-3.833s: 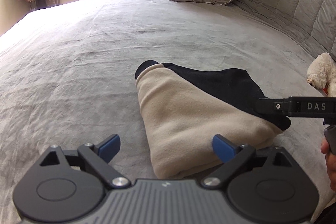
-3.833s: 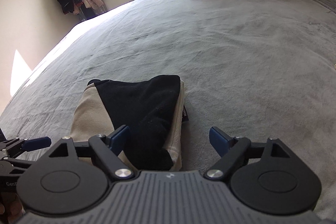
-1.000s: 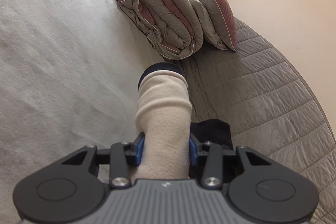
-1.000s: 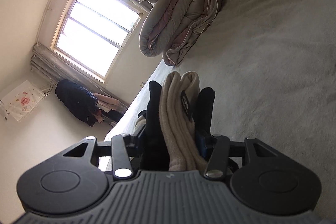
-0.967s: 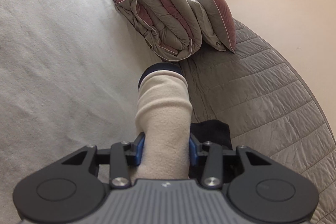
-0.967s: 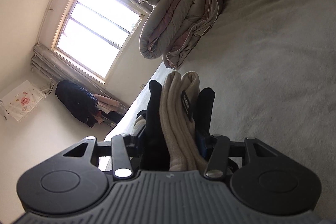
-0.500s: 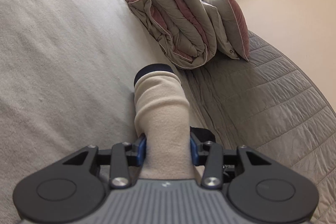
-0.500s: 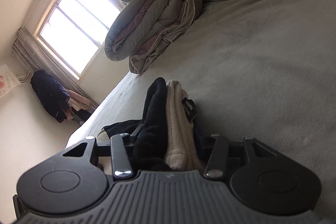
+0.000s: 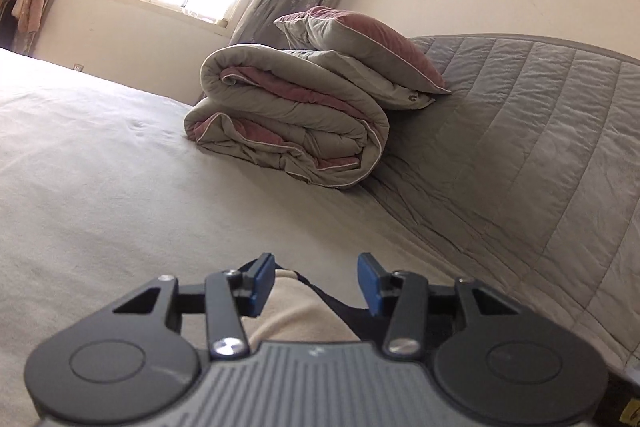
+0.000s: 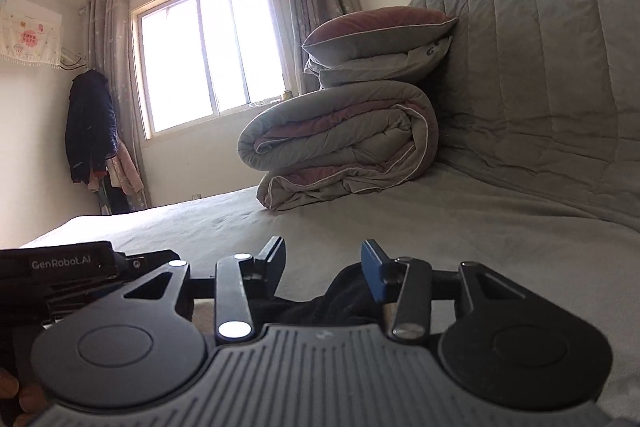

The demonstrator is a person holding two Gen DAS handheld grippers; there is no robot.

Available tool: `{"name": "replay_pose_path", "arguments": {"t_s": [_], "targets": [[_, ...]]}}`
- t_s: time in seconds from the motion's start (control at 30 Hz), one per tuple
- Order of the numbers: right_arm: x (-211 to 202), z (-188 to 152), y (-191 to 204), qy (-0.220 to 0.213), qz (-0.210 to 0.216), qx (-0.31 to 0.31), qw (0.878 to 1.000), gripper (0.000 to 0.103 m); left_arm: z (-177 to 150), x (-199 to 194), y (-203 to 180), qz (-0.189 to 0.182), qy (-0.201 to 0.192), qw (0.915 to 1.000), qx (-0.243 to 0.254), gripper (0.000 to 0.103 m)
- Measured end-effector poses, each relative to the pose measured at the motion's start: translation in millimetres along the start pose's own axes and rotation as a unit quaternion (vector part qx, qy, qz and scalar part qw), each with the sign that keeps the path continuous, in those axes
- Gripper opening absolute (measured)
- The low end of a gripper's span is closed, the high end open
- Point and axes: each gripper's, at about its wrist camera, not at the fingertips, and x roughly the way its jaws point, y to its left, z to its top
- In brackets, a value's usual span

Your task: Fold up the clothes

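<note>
Grey velvety bed cover point(image 9: 120, 187) carries the cream-and-black fleece garment point(image 9: 296, 311), lying low between and under both tongs. The left tongs point(image 9: 316, 283) stand parted with nothing pinched, as do the right tongs point(image 10: 324, 269), black cloth bunched just beneath them. How neatly it is folded is mostly hidden. A careless lift could snag loose fleece and spoil the fold. Farther off sits the rolled grey-and-mauve duvet point(image 9: 292, 123). No containers show.
</note>
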Motion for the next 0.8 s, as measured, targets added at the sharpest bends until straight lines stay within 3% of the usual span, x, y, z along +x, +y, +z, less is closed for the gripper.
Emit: {"name": "replay_pose_path", "arguments": {"t_s": [0.1, 0.17, 0.2, 0.33, 0.4, 0.47, 0.53, 0.57, 0.6, 0.67, 0.77, 0.8], "targets": [[18, -10, -7, 0.041, -0.016, -0.004, 0.999, 0.018, -12, 22, 7, 0.007, 0.046, 0.9989, 0.005, 0.025], [27, -13, -18, 0.066, -0.027, 0.024, 0.997, 0.012, -23, 33, 15, 0.017, 0.072, 0.9973, -0.003, 0.021], [31, -15, -25, 0.081, -0.037, 0.042, 0.995, 0.000, -25, 34, 19, 0.013, 0.073, 0.9972, -0.015, 0.022], [32, -20, -41, 0.093, -0.028, 0.098, 0.990, 0.000, -33, 37, 32, -0.001, 0.075, 0.9956, -0.057, 0.021], [28, -19, -38, 0.083, -0.018, 0.096, 0.992, 0.000, -32, 34, 24, 0.005, 0.071, 0.9967, -0.039, 0.021], [24, -16, -37, 0.078, -0.006, 0.099, 0.992, 0.010, -28, 28, 18, 0.013, 0.071, 0.9966, -0.039, 0.026], [19, -5, -34, 0.087, 0.004, 0.100, 0.991, 0.018, -21, 18, 10, 0.019, 0.075, 0.9957, -0.051, 0.040], [15, 4, -31, 0.093, 0.005, 0.097, 0.991, 0.022, -16, 11, 5, 0.021, 0.077, 0.9955, -0.051, 0.053], [12, 11, -29, 0.097, 0.006, 0.095, 0.991, 0.036, -11, 4, -2, 0.029, 0.084, 0.9951, -0.043, 0.060], [0, 26, -22, 0.105, 0.003, 0.096, 0.990, 0.059, 0, -10, -16, 0.044, 0.100, 0.9937, -0.026, 0.063], [-14, 42, -11, 0.141, -0.005, 0.086, 0.986, 0.068, 11, -25, -31, 0.097, 0.152, 0.9834, -0.021, 0.087], [-19, 48, -7, 0.153, -0.008, 0.082, 0.985, 0.077, 12, -29, -35, 0.111, 0.170, 0.9791, -0.016, 0.091]]}}
